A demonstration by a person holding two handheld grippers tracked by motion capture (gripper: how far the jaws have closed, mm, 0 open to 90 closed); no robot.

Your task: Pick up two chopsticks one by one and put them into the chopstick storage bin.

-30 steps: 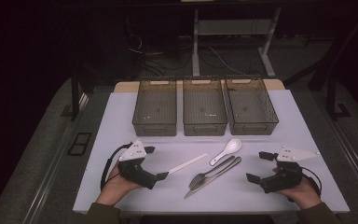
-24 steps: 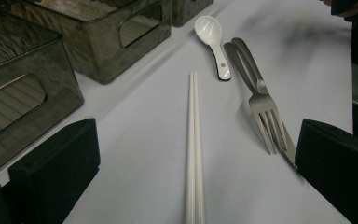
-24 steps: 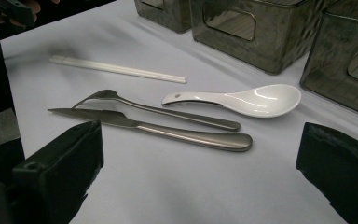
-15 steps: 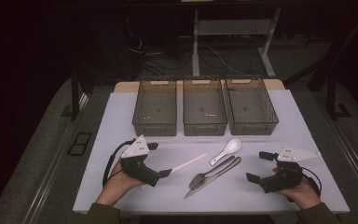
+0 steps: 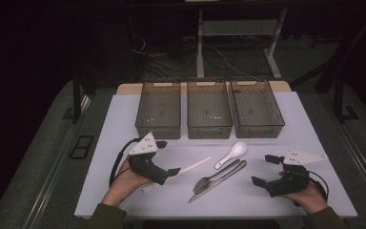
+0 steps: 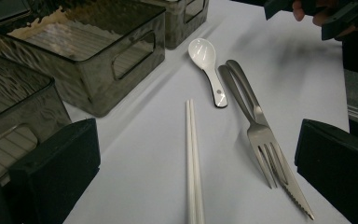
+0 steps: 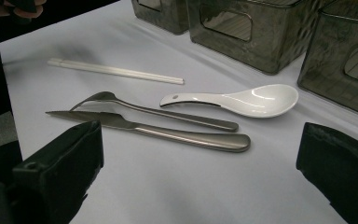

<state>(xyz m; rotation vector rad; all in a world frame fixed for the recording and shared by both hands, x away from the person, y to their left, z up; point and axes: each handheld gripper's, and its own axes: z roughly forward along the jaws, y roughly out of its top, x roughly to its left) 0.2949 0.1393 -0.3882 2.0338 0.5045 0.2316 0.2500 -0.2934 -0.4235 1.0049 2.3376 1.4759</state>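
White tabletop (image 5: 124, 119), left claw (image 6: 196, 154) wide over chopsticks (image 6: 192, 158) (right claw (image 7: 200, 186) likewise wide).

A: Left gripper view: chopsticks (image 6: 192, 163) run off the bottom edge; near ends unseen.

B: High view: left gripper (image 5: 167, 172) covers part of them. Fork (image 5: 218, 176) and knife (image 5: 214, 183) hard to separate.

I see three bins (image 5: 209, 114) in row at table's (image 5: 124, 119) 12 o'clock edge. Spoon (image 5: 230, 154) just before middle bin; fork (image 5: 218, 177) and knife (image 5: 219, 181) touching, at spoon's 6 o'clock. Chopsticks (image 5: 178, 173) at their 9 o'clock, near my left gripper (image 5: 167, 160).
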